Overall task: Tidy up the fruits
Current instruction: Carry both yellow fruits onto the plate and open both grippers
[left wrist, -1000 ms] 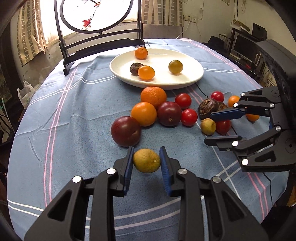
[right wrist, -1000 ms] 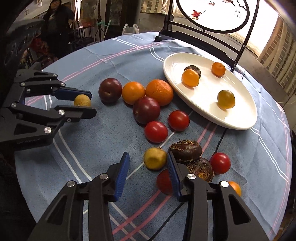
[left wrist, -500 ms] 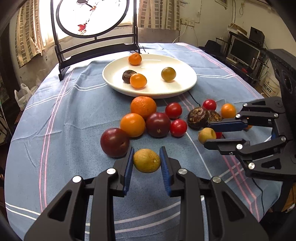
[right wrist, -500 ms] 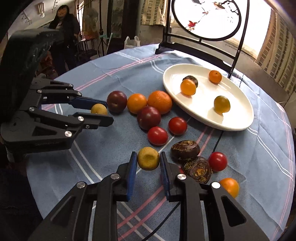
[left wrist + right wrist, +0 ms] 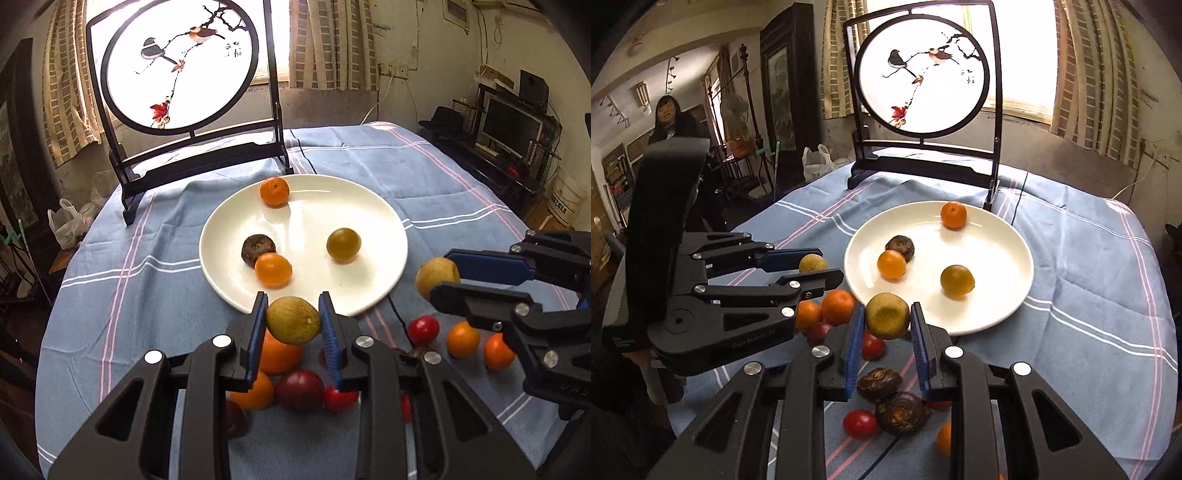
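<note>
I've both grippers clamped on yellow fruits – left gripper point(image 5: 293, 321), right gripper point(image 5: 887, 320) – next, release over the plate point(image 5: 384, 221)

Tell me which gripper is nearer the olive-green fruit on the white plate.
Right. The right gripper, shut on a yellow fruit, hovers at the plate's near rim just before the olive-green fruit; the left gripper sits off the plate's far side.
</note>
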`<state>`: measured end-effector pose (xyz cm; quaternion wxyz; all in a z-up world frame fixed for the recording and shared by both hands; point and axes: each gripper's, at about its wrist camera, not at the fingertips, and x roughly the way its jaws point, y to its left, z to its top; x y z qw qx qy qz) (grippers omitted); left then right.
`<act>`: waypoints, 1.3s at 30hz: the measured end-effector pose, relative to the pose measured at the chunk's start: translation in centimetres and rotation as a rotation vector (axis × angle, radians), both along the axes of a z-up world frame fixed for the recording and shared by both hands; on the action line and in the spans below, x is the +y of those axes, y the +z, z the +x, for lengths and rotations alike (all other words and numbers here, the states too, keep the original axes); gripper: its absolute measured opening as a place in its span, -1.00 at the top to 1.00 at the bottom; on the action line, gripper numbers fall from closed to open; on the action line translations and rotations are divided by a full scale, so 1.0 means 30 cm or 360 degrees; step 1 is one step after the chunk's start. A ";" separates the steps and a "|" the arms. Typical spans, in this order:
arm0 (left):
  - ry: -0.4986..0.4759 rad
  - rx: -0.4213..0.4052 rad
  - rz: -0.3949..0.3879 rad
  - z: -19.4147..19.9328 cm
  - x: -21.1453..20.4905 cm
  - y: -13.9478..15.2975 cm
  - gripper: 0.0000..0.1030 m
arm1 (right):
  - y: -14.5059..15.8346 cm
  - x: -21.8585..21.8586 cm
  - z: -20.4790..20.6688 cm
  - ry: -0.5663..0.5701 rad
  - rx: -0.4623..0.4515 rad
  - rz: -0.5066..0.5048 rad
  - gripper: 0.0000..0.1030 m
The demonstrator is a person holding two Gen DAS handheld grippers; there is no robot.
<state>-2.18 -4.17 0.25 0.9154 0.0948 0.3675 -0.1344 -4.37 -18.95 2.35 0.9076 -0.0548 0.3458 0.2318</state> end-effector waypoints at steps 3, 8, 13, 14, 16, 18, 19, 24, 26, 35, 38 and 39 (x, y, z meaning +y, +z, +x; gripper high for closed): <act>0.0026 -0.0007 0.0043 0.079 -0.027 0.008 0.47 | 0.028 -0.022 0.090 -0.0051 -0.0011 -0.0012 0.52; 0.0044 -0.0007 0.0125 0.189 -0.062 -0.005 0.47 | 0.026 -0.037 0.262 -0.0116 0.0049 -0.0027 0.52; 0.0036 0.0002 0.0184 0.268 -0.079 -0.038 0.47 | -0.016 -0.020 0.404 -0.0154 0.0132 -0.0075 0.51; 0.0038 0.0009 0.0192 0.283 -0.079 -0.046 0.46 | -0.025 -0.014 0.422 -0.0165 0.0140 -0.0087 0.51; 0.0030 0.0032 0.0208 0.309 -0.080 -0.069 0.46 | -0.045 -0.001 0.465 -0.0168 0.0169 -0.0108 0.51; 0.0029 0.0039 0.0234 0.328 -0.083 -0.091 0.46 | -0.067 0.010 0.505 -0.0185 0.0192 -0.0133 0.51; 0.0028 0.0050 0.0240 0.337 -0.085 -0.101 0.46 | -0.077 0.015 0.519 -0.0188 0.0202 -0.0142 0.51; 0.0037 0.0071 0.0258 0.370 -0.093 -0.133 0.46 | -0.119 0.036 0.583 -0.0203 0.0247 -0.0166 0.51; 0.0034 0.0067 0.0266 0.378 -0.096 -0.136 0.40 | -0.131 0.045 0.602 -0.0200 0.0267 -0.0175 0.48; 0.0078 0.0000 0.0233 0.355 -0.058 -0.099 -0.23 | -0.104 0.045 0.570 -0.0197 0.0222 -0.0184 0.13; 0.0078 -0.0001 0.0207 0.322 -0.035 -0.086 -0.23 | -0.101 0.033 0.538 -0.0194 0.0221 -0.0184 0.08; 0.0075 -0.0005 0.0201 0.305 -0.027 -0.081 -0.23 | -0.099 0.028 0.522 -0.0199 0.0220 -0.0181 0.08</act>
